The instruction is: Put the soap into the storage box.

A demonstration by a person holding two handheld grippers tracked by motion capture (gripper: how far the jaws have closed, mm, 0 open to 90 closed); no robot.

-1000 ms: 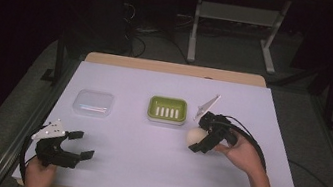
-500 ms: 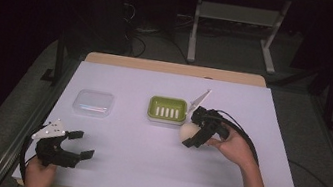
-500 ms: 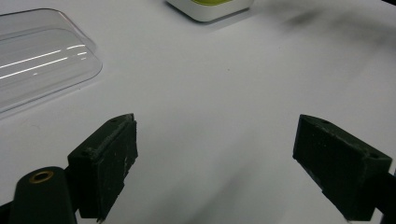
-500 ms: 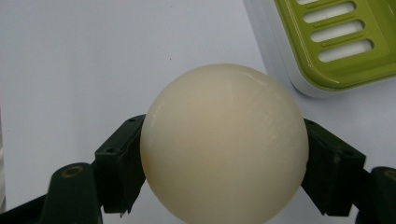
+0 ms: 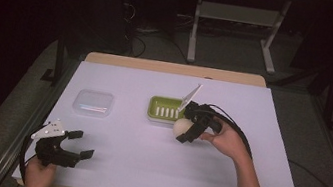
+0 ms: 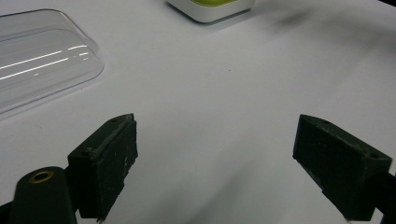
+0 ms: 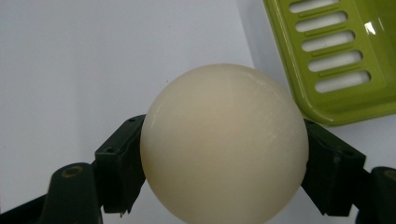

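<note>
A cream round soap (image 7: pixel 224 144) sits between the jaws of my right gripper (image 5: pixel 185 131), which is shut on it just in front of the green slotted soap dish (image 5: pixel 166 108). In the right gripper view the green dish (image 7: pixel 336 56) lies at the upper right, close to the soap (image 5: pixel 181 127). My left gripper (image 5: pixel 78 144) rests open near the table's front left corner, nothing between its jaws. Its own view shows the left gripper (image 6: pixel 215 158) over bare white table.
A clear plastic lid (image 5: pixel 94 103) lies on the white table (image 5: pixel 144 156) left of the dish; the lid (image 6: pixel 37 60) is also at the upper left in the left gripper view. A dark floor and a metal stand (image 5: pixel 236 23) lie beyond the far edge.
My right gripper has carried the soap leftward and slightly away, closer to the green dish. The left gripper has not moved.
</note>
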